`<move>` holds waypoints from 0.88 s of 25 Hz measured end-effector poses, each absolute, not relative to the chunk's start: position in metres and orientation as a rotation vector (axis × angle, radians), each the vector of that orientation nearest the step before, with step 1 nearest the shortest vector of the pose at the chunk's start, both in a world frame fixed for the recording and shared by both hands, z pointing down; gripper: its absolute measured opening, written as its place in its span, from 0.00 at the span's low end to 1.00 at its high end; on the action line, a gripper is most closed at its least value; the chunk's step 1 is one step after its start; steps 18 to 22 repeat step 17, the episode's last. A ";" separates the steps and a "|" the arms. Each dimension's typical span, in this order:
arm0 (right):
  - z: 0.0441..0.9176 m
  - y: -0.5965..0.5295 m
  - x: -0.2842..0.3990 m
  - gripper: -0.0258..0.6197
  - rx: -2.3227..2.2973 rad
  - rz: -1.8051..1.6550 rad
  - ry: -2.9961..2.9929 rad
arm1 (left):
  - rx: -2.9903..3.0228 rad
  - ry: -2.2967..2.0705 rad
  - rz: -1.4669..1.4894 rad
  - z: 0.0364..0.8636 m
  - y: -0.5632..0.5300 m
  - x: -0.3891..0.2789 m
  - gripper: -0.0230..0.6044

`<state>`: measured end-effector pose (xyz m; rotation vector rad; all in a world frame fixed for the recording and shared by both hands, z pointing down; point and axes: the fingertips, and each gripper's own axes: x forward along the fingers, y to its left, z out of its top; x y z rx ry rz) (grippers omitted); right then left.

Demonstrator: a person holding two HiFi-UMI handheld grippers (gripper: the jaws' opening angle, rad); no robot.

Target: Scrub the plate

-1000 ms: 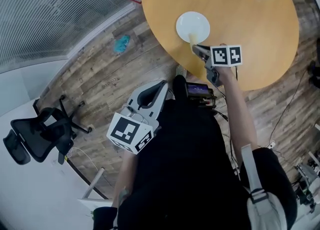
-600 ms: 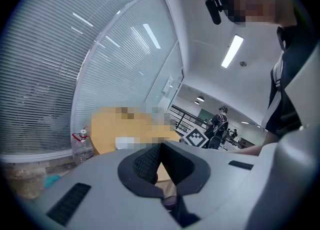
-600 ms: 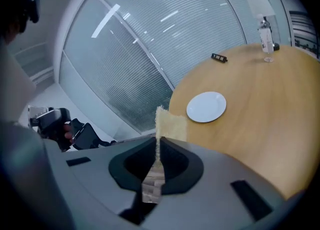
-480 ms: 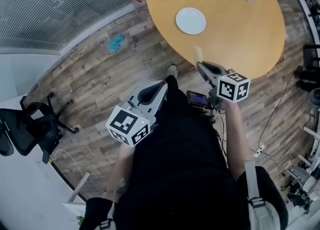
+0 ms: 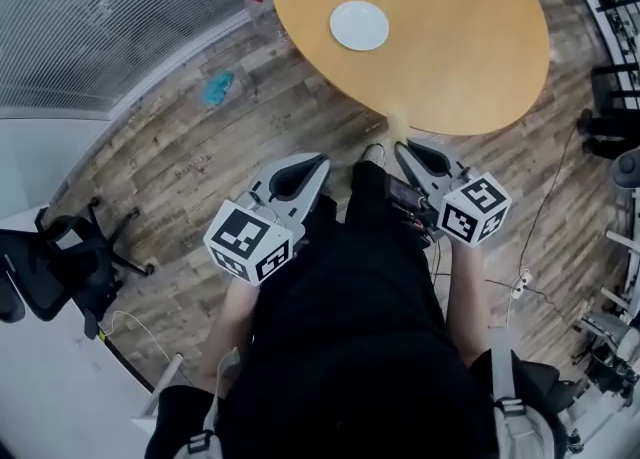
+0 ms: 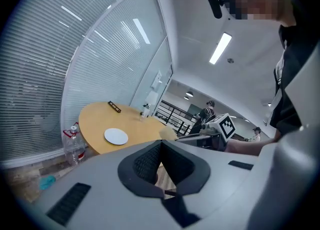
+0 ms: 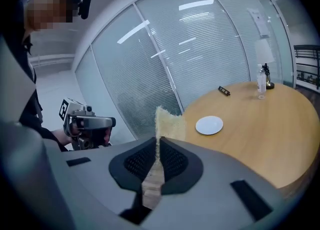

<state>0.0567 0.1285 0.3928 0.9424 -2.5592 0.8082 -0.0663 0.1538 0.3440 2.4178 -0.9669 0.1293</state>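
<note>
the left gripper (image 5: 317,161) is held low over the wood floor (image 5: 180,157), its two jaws pressed together with nothing in them. the white plate (image 5: 359,25) lies on the round table (image 5: 470,57), well away from both grippers. the right gripper (image 5: 399,146) pinches a yellow sponge (image 5: 397,121) near the table's edge
</note>
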 end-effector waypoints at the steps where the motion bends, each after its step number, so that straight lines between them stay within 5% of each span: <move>1: 0.389 0.127 0.058 0.09 0.948 0.806 -2.572 | 2.420 -0.969 0.131 0.343 0.153 -0.065 0.05; 22: 0.366 0.099 0.074 0.09 0.854 0.701 -2.648 | 2.449 -1.003 0.139 0.334 0.118 -0.027 0.05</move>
